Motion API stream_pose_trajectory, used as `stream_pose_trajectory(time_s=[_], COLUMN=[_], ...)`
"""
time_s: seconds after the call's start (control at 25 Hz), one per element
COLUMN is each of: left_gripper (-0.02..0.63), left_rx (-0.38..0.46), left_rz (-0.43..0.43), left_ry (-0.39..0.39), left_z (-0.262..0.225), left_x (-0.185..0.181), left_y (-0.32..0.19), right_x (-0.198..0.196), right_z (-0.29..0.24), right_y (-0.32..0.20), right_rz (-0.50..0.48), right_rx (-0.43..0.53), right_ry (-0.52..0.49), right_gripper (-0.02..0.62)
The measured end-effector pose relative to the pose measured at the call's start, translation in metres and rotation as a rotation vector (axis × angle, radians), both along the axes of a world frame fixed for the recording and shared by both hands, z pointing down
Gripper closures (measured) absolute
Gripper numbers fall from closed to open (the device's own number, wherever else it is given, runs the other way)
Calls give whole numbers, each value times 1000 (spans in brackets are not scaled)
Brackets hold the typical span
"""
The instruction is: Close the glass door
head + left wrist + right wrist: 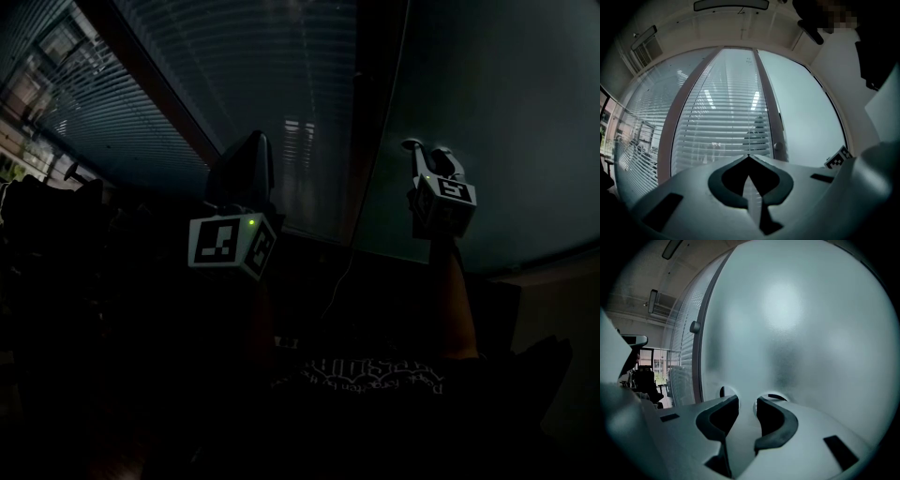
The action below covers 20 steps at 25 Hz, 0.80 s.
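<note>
The frosted glass door [806, 319] fills the right gripper view, with a round knob [694, 326] near its left edge. My right gripper [746, 401] is open with nothing between its jaws. Its fingertips [733, 401] are right at the frosted pane and are mirrored in it. In the dark head view the right gripper [424, 152] is raised against the door [497, 112]. My left gripper [748, 156] is shut and empty, pointing at a glass panel with blinds [717, 117] beside the brown door frame [765, 89]. The left gripper [251, 155] is held up left of the frame.
The knob [778, 146] and frosted door [801, 103] lie right of the left gripper's aim. An office chair [647, 383] and a bright window are seen far left through the glass. Dark furniture [56, 216] stands at the left. Ceiling lights [731, 4] hang above.
</note>
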<state>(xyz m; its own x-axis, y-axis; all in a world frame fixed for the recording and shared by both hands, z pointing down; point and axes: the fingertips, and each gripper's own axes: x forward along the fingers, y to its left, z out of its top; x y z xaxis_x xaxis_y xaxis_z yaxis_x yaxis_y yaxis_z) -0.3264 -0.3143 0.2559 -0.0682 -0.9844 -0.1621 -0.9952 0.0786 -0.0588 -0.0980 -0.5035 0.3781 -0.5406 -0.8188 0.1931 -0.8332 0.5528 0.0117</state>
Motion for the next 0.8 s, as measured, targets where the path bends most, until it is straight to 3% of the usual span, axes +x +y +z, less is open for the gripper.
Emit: stream_pose_trajectory(time_s=[0.8], left_gripper=[611], left_rx=[1], left_rz=[-5], left_ry=[-7], left_z=[-3], left_x=[6], left_y=[9], right_x=[0], right_z=[0], right_y=[1], right_rz=[-2], right_rx=[-12], right_ry=[2], right_gripper=[476])
